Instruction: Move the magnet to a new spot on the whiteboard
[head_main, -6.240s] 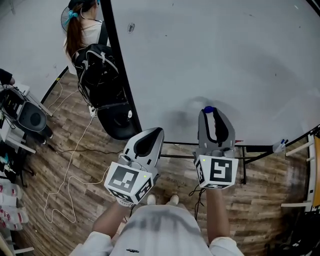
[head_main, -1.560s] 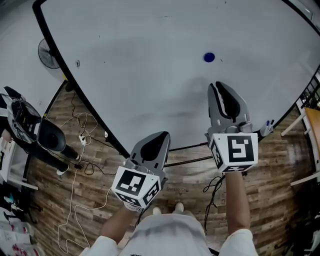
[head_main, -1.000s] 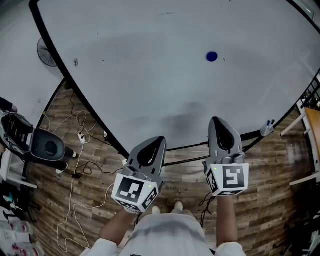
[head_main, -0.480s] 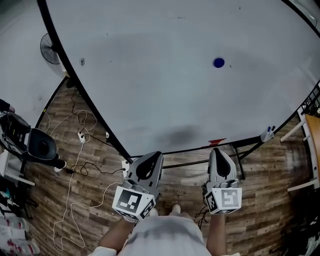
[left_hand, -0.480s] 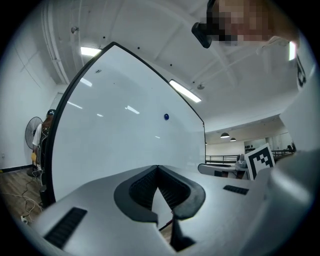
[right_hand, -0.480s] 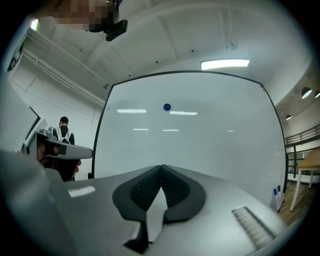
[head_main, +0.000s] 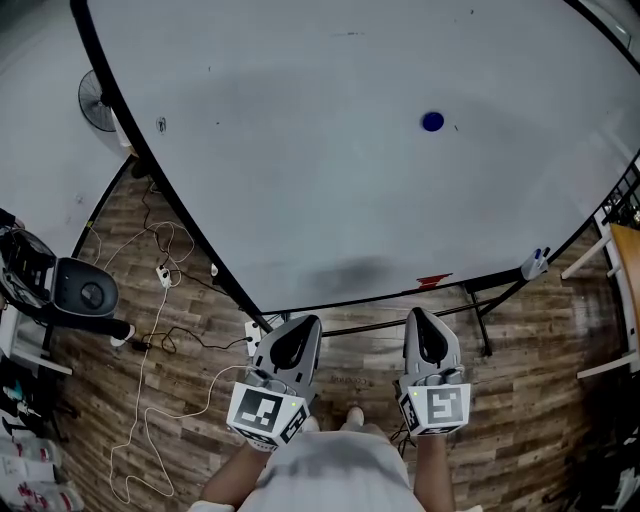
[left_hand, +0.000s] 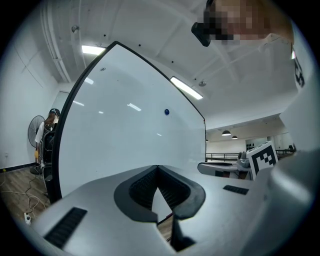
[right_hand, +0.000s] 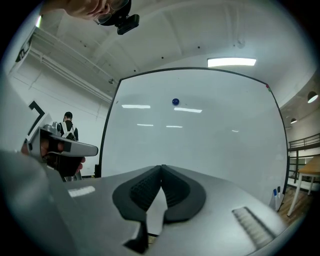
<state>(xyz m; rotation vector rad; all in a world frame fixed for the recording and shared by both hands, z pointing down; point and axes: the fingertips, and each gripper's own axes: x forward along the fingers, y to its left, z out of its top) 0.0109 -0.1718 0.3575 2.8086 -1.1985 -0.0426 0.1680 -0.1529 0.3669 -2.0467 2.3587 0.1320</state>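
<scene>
A small round blue magnet (head_main: 432, 121) sticks high on the whiteboard (head_main: 330, 150), alone, right of the middle. It also shows as a blue dot, the magnet (left_hand: 166, 112) in the left gripper view and the magnet (right_hand: 175, 101) in the right gripper view. Both grippers hang low in front of the person, well below the board's bottom edge. My left gripper (head_main: 304, 322) is shut with nothing between its pads. My right gripper (head_main: 417, 315) is shut too and holds nothing; its tips meet (right_hand: 161, 167).
A black frame and legs (head_main: 470, 300) carry the board over a wood floor. Markers (head_main: 537, 262) sit at the tray's right end. A fan (head_main: 97, 100) stands at the left, cables (head_main: 150, 330) trail over the floor, and a desk edge (head_main: 620, 290) is at the right.
My right gripper has let go of the magnet, left it high on the board, shut and dropped back low beside the left one. The view has pulled back from the board.
</scene>
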